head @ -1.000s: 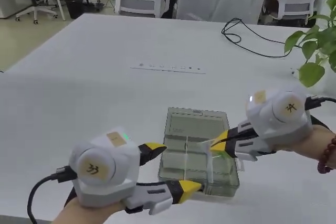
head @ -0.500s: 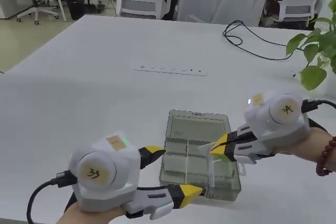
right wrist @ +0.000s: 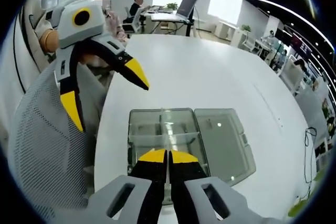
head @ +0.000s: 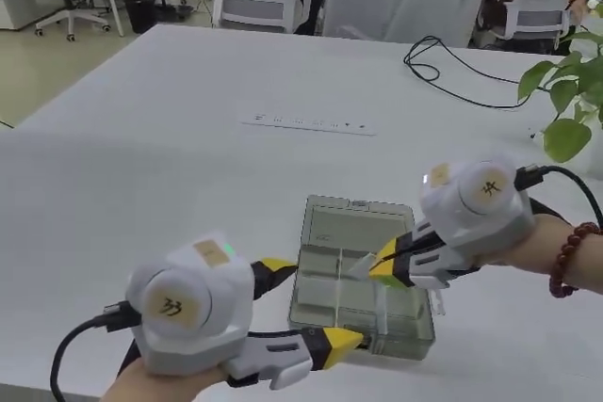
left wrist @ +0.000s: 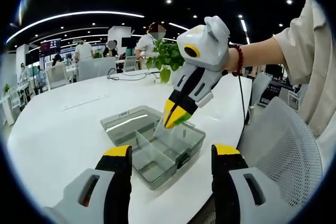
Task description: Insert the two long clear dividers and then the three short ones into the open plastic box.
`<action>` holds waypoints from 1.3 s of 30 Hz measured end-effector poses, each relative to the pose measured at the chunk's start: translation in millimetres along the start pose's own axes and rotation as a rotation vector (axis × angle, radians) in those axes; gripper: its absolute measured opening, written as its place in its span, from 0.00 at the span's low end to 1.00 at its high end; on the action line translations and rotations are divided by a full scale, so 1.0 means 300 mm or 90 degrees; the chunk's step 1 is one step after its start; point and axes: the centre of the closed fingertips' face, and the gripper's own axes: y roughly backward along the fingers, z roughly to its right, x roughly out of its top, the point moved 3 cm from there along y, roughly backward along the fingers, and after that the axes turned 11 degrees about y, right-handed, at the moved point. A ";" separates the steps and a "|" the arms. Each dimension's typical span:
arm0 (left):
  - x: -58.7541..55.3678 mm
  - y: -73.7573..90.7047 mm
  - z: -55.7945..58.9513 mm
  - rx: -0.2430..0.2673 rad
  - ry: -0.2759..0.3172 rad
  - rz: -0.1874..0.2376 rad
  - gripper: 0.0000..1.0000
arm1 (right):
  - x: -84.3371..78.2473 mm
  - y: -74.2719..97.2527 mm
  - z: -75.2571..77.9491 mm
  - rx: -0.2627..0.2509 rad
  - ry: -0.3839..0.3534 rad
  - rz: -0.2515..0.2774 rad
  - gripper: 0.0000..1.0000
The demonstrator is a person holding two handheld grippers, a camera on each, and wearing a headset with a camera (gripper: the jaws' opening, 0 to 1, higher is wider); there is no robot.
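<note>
Plastic box (head: pixel 400 336): lies open on the white worktop (head: pixel 188 138) at 5 o'clock in the head view, its lid laid flat on the far side. Clear partitions already stand inside.
Right gripper (head: pixel 375 270): reaches in from 3 o'clock with its jaws pressed together on a clear divider (left wrist: pixel 160 128). It holds the divider upright over the tray, likely so the edges can drop into slots.
Left gripper (head: pixel 311 300): sits at 7 o'clock with its jaws spread wide and nothing in them, by the box's near-left corner. I cannot tell whether it touches the box; it is probably there to steady it.
</note>
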 end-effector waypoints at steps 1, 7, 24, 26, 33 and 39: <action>0.000 0.000 0.000 0.001 -0.001 -0.001 0.61 | 0.004 -0.001 -0.002 0.006 0.011 0.003 0.02; -0.002 0.003 -0.001 0.005 -0.001 0.000 0.61 | 0.012 -0.013 -0.011 0.019 0.042 -0.006 0.02; -0.001 0.010 -0.012 0.018 -0.003 0.004 0.62 | 0.013 -0.047 -0.004 0.038 0.040 -0.030 0.02; -0.001 0.010 -0.014 0.022 -0.005 0.003 0.64 | 0.006 -0.053 -0.003 0.043 0.032 -0.034 0.02; -0.002 0.011 -0.014 0.024 -0.007 0.003 0.65 | -0.010 -0.087 -0.009 0.057 0.034 -0.064 0.02; -0.001 0.013 -0.019 0.028 -0.005 0.004 0.66 | -0.027 -0.115 -0.013 0.070 0.029 -0.091 0.02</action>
